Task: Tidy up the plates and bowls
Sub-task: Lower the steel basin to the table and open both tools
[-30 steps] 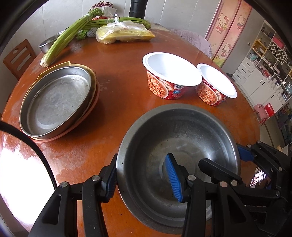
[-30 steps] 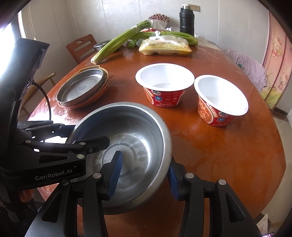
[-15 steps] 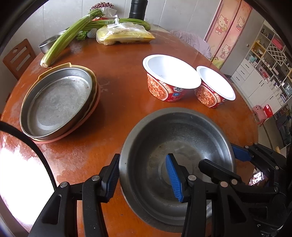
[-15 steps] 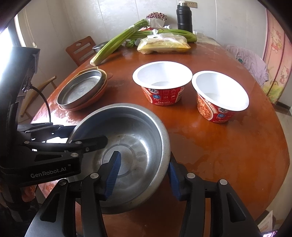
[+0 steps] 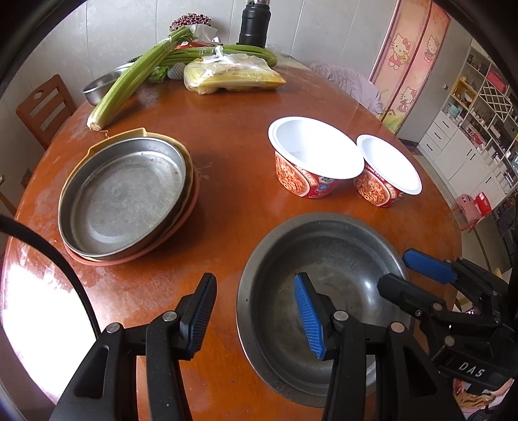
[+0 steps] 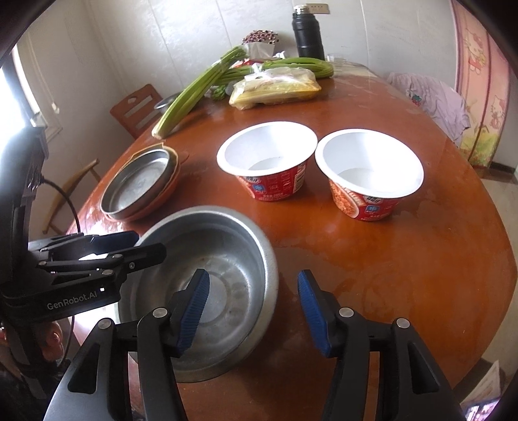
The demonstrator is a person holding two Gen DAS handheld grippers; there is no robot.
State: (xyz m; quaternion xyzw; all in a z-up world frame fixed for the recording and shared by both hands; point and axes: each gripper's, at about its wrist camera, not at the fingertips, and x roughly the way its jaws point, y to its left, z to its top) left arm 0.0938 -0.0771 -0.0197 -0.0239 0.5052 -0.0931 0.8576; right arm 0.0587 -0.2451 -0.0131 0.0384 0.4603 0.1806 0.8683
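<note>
A large steel bowl (image 5: 327, 259) (image 6: 223, 256) rests on the round wooden table (image 5: 233, 136). My left gripper (image 5: 255, 315) (image 6: 136, 246) straddles the bowl's left rim, one finger inside and one outside; neither pad touches the rim. My right gripper (image 6: 252, 309) (image 5: 393, 268) straddles the opposite rim. Its jaws are opening, with the rim loose between them and a gap at the outer pad. To the left lies a steel plate on a stack of coloured plates (image 5: 126, 194) (image 6: 139, 181). Two empty red-and-white noodle cups (image 5: 314, 155) (image 6: 369, 165) stand side by side beyond the bowl.
At the table's far side lie celery stalks (image 5: 136, 81), a bagged yellow packet (image 5: 233, 77), a small steel bowl (image 5: 100, 87) and a black flask (image 5: 254, 22). A wooden chair (image 5: 42, 103) stands at the left. Bare tabletop runs between the plate stack and the cups.
The right gripper's jaws have spread and come off the bowl's rim. A gap has opened between the left gripper's outer finger and the rim.
</note>
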